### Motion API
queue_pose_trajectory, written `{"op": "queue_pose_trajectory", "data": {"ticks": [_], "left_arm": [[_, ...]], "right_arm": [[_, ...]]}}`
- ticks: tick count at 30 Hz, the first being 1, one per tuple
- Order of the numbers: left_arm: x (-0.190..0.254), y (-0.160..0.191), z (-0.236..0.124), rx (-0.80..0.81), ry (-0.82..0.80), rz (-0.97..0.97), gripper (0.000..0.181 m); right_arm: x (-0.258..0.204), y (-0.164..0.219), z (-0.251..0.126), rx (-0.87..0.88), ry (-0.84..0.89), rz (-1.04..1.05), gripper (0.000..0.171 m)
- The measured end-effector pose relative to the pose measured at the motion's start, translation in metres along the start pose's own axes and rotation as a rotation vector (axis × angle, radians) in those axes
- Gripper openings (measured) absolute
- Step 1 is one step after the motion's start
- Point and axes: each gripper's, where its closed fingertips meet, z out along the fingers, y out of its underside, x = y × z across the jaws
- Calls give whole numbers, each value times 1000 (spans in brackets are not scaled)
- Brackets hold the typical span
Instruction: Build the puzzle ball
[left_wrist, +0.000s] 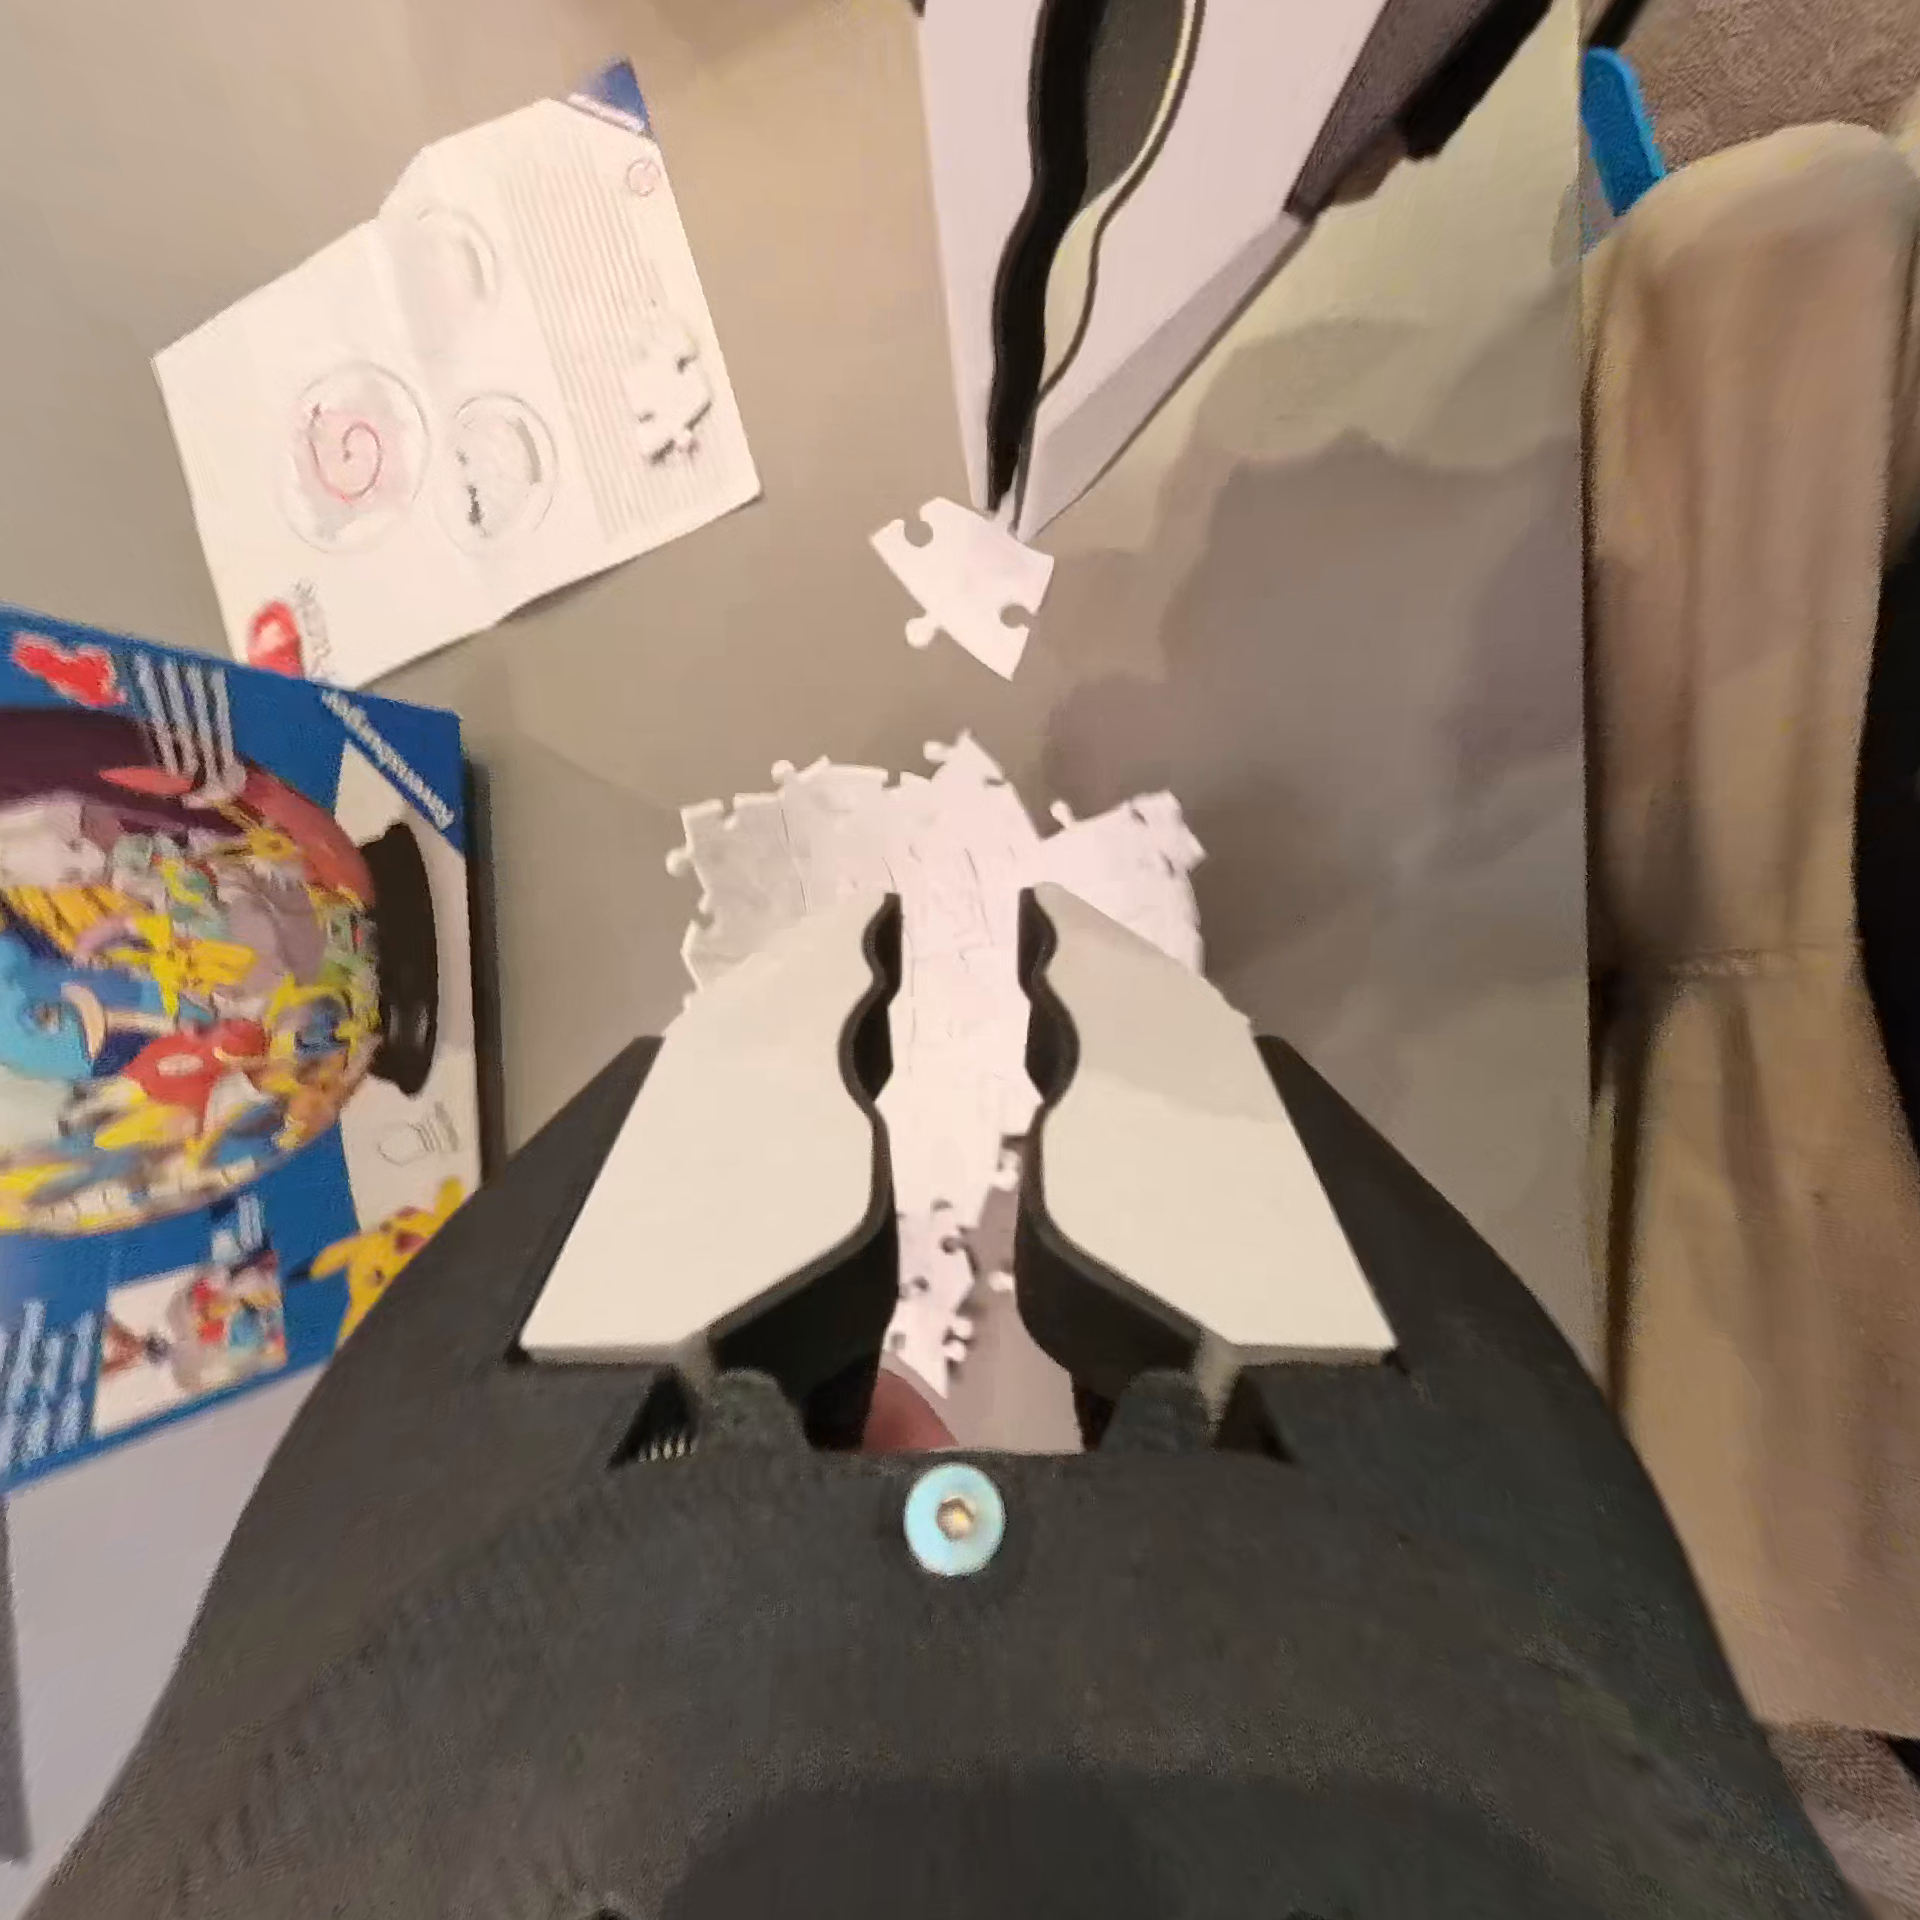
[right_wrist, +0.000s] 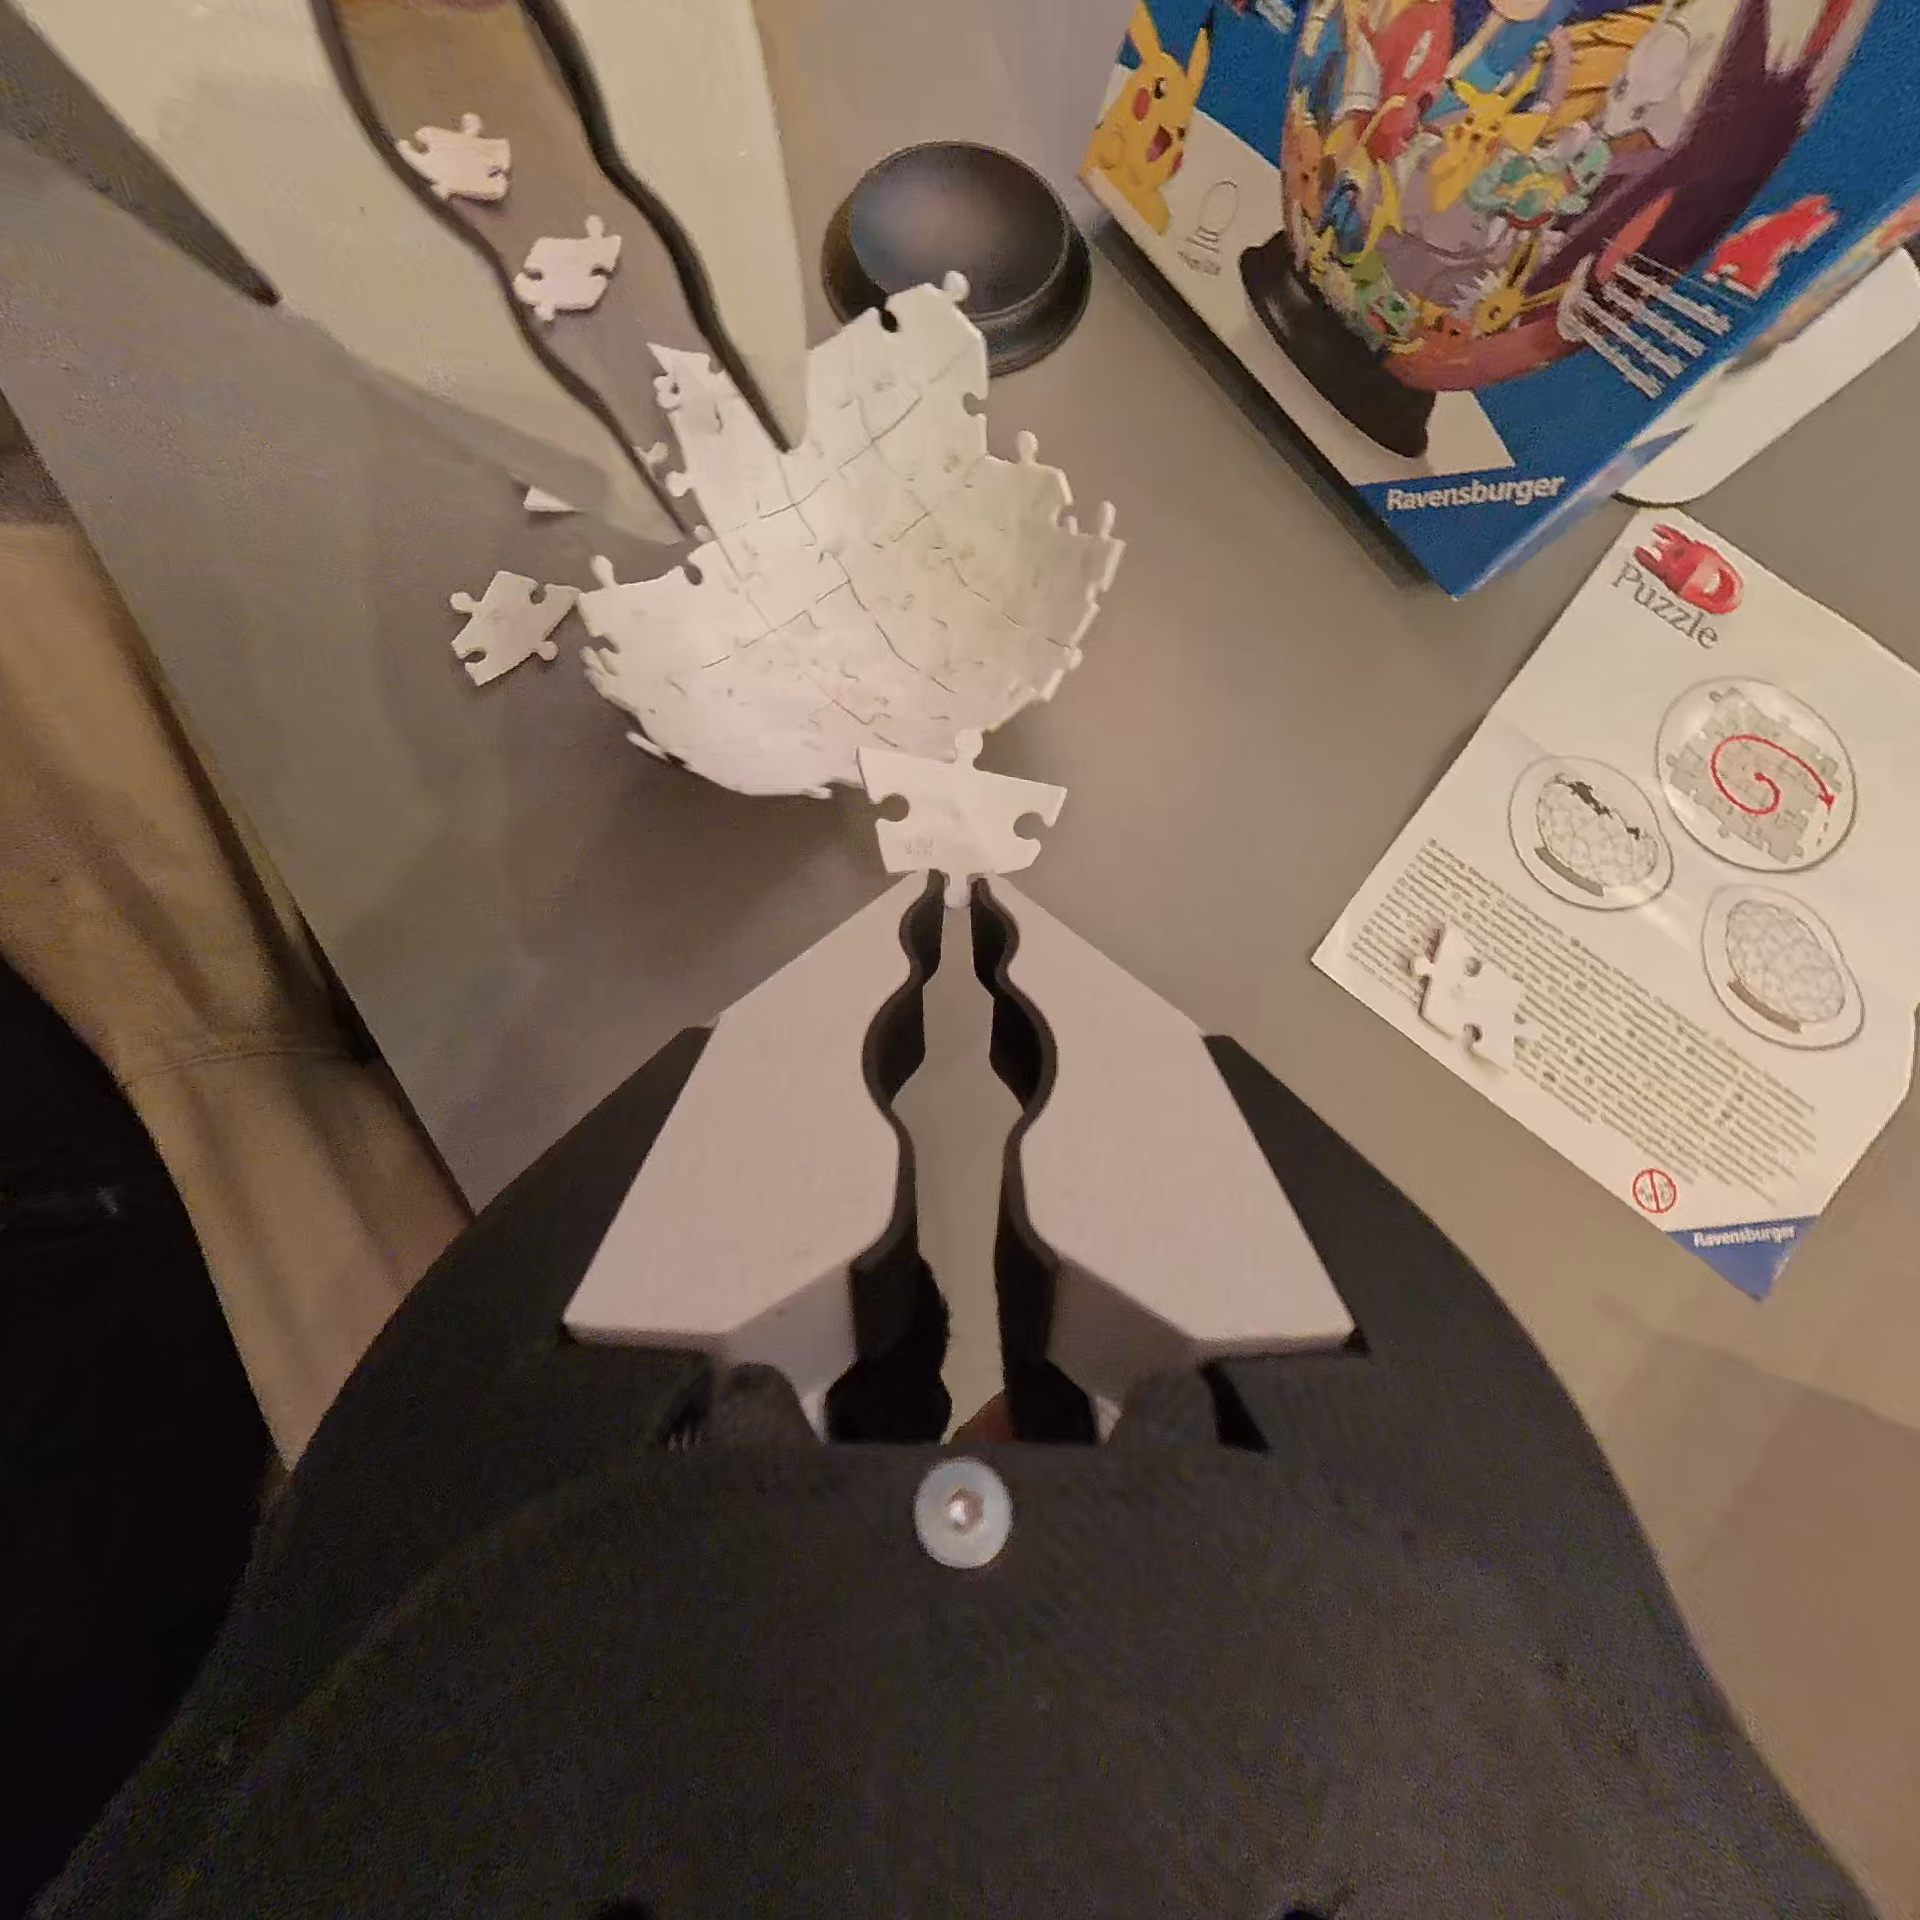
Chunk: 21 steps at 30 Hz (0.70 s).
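Note:
The partly built puzzle ball (right_wrist: 862, 582) is a curved white shell of joined pieces, with its plain inner side showing. My left gripper (left_wrist: 956, 904) is shut on the shell's (left_wrist: 940, 831) rim and holds it above the grey table. It also shows in the right wrist view (right_wrist: 727, 488), coming in from the upper left. My right gripper (right_wrist: 956, 894) is shut on a single white puzzle piece (right_wrist: 966, 821) by its edge, close to the shell's near rim. In the left wrist view this piece (left_wrist: 966, 582) hangs from the right gripper (left_wrist: 1008, 509), a small gap from the shell.
Loose white pieces lie on the table (right_wrist: 462, 156), (right_wrist: 566, 265), (right_wrist: 509, 623) and one on the instruction leaflet (right_wrist: 1470, 997). A black round stand (right_wrist: 956, 260) sits behind the shell. The colourful puzzle box (right_wrist: 1558, 208) and the leaflet (right_wrist: 1662, 883) lie right. Beige fabric (right_wrist: 156, 831) borders the table's left edge. Across from one pair of fingers to the other is roughly 8 cm.

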Motion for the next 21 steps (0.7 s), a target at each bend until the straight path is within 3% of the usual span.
{"op": "queue_pose_trajectory", "data": {"ticks": [7,21], "left_arm": [[-2,16,50,-211,93,176,26],[-18,27,80,-346,9,35,42]], "right_arm": [[2,16,-4,-7,19,52,3],[-3,21,0,-10,-16,53,3]]}}
